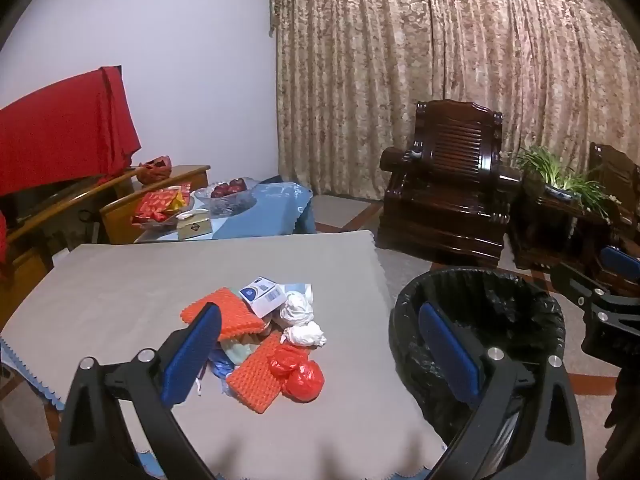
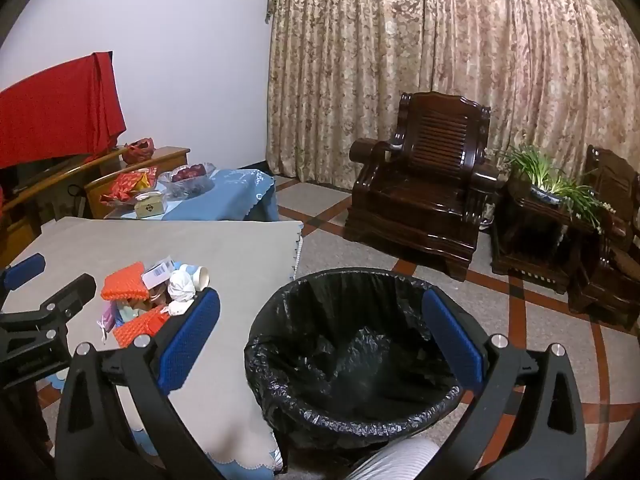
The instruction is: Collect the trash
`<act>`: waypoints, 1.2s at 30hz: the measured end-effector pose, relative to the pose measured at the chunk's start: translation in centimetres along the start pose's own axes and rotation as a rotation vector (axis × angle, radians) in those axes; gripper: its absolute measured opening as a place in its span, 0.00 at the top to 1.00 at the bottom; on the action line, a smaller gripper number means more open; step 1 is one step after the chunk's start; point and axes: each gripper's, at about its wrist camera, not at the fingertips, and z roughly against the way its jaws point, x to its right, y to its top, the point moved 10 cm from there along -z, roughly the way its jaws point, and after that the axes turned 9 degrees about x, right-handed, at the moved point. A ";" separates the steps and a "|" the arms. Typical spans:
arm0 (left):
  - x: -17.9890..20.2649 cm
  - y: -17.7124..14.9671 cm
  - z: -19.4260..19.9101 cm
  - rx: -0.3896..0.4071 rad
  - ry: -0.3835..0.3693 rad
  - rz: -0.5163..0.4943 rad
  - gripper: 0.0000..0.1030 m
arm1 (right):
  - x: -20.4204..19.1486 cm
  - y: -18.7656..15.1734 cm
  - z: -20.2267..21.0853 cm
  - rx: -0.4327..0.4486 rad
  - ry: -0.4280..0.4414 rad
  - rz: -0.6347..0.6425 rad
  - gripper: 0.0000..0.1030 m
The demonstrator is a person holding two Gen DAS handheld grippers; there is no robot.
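Fingers of the left gripper [image 1: 320, 344] stand spread wide with nothing between the blue pads [image 1: 192, 354]; they hang above the near part of the surface [image 1: 120, 280], tilted down toward it. The right gripper [image 2: 320, 340] is released just as wide and grasps nothing, its fingers framing the mouth of the bin [image 2: 352, 344] from above.

Trash [image 1: 268, 332] lies in one heap near the middle of the grey-covered surface: two orange ridged pads [image 1: 222, 312], a white and blue box [image 1: 262, 295] leaning on the farther pad, two white wads [image 1: 298, 308], a red bag [image 1: 302, 376] at the near right edge, and bits of blue and pale green stuff underneath. In the right wrist view a paper cup [image 2: 199, 276] lies on its side at the far edge of the heap.

The bin, lined with a black bag, stands on the floor [image 2: 520, 300] just beside the right edge of the surface; what shows of its inside is only the liner.

Farther off are a blue-clothed table [image 1: 264, 212] carrying a glass bowl, a dark wooden armchair [image 1: 444, 192], a potted plant [image 1: 560, 180] and patterned curtains [image 1: 440, 80].
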 end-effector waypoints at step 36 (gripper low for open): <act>-0.1 0.0 0.0 -0.003 -0.001 0.010 0.06 | -0.3 0.2 -0.3 -0.002 0.001 0.006 0.05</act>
